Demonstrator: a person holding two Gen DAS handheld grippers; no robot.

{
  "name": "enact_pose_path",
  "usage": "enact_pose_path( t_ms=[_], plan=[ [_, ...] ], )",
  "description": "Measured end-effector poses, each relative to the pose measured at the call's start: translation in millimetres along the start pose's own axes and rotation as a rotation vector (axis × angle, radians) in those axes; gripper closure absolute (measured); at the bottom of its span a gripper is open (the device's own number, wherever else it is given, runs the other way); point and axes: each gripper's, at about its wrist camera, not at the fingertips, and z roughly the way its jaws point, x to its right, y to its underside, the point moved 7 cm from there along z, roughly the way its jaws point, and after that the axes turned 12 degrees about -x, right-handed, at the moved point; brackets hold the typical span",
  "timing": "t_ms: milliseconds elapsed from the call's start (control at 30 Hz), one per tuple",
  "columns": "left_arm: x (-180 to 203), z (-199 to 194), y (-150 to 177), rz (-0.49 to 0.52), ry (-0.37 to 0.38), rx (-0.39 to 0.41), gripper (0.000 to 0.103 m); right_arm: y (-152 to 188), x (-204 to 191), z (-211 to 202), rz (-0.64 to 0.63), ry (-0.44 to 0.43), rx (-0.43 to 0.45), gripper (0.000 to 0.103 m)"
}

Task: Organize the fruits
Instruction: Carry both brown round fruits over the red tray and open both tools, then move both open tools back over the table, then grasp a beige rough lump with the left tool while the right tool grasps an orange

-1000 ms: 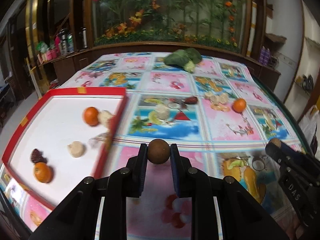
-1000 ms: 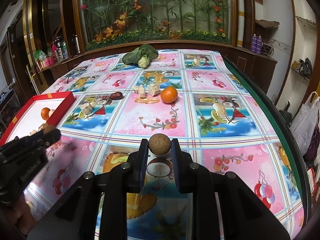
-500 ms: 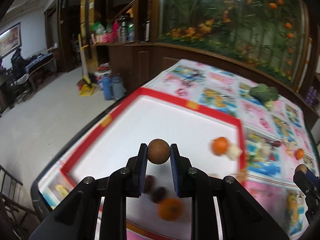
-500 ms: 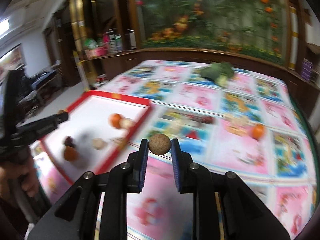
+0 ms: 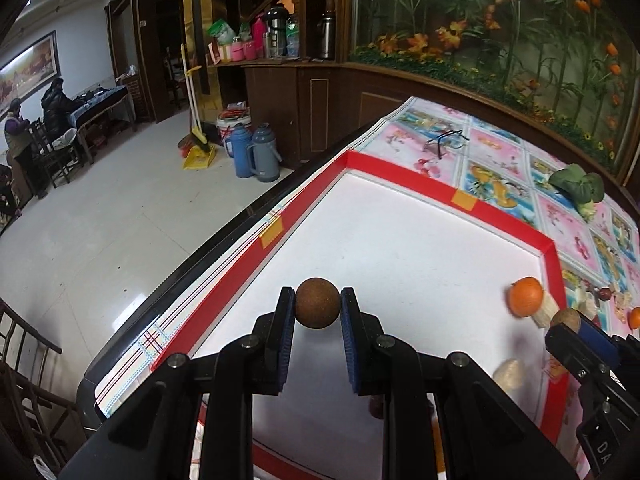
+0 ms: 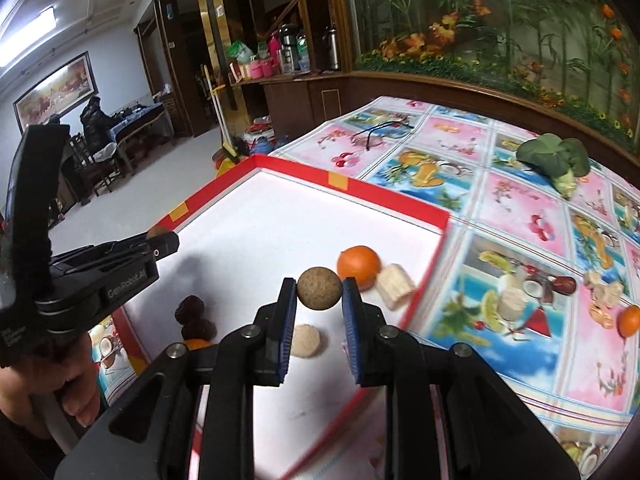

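tray [image 5: 400, 248]: smooth white base, glossy red rim | tablecloth [image 6: 520, 216]: glossy printed plastic | floor [image 5: 100, 232]: shiny tile

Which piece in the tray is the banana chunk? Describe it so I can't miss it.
Find the red-rimmed white tray on the table. At its right rim sits an orange; the banana chunk touches it, a pale stubby cylinder, unlike the flat round slice nearer the camera.

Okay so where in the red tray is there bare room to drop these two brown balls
The tray's far half is bare, from the orange-taped far rim down to the orange. It is crowded near the orange, the banana chunk, the pale slice and the dark dates.
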Motion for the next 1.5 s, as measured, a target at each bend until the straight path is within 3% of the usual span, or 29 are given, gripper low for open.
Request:
enact_pose_path(
  t_ms=[200, 233, 267, 333, 367, 633, 767, 933, 1167, 1300, 1500],
  plan=[
    [-3, 6, 0, -0.015, -0.029, -0.025, 0.08, 0, -5, 11, -0.008, -0.004, -0.032, 0.078],
    [-3, 6, 1, -0.017, -0.033, -0.03, 0.071, 0, -6, 12, -0.013, 0.001, -0.036, 0.071],
    [-5, 6, 1, -0.02, -0.031, -0.03, 0.055, 1, -6, 11, -0.02, 0.011, -0.039, 0.058],
    [-5, 4, 2, -0.032, -0.017, -0.029, 0.032, 1, -3, 9, -0.016, 0.011, -0.031, 0.04],
    [-6, 1, 2, -0.041, -0.012, -0.021, 0.028, 1, -2, 7, -0.012, 0.012, -0.023, 0.033],
    [-2, -15, 3, -0.041, -0.023, 0.007, 0.026, 9, 21, -39, 0.032, 0.031, 0.062, 0.03],
    [5, -29, 8, -0.05, 0.003, 0.028, 0.022, 32, 53, -67, 0.077, 0.067, 0.088, 0.014],
    [30, -34, 18, -0.042, 0.054, 0.024, 0.02, 89, 124, -90, 0.202, 0.156, 0.021, 0.007],
    [115, -45, 42, 0.129, 0.144, 0.016, 0.02, 162, 238, -121, 0.524, 0.247, -0.045, 0.004],
    [157, -51, 53, 0.226, 0.18, 0.007, 0.02, 153, 263, -130, 0.554, 0.246, -0.001, 0.004],
    [205, -49, 59, 0.325, 0.209, 0.003, 0.02, 102, 284, -102, 0.496, 0.277, 0.017, 0.007]
  ],
)
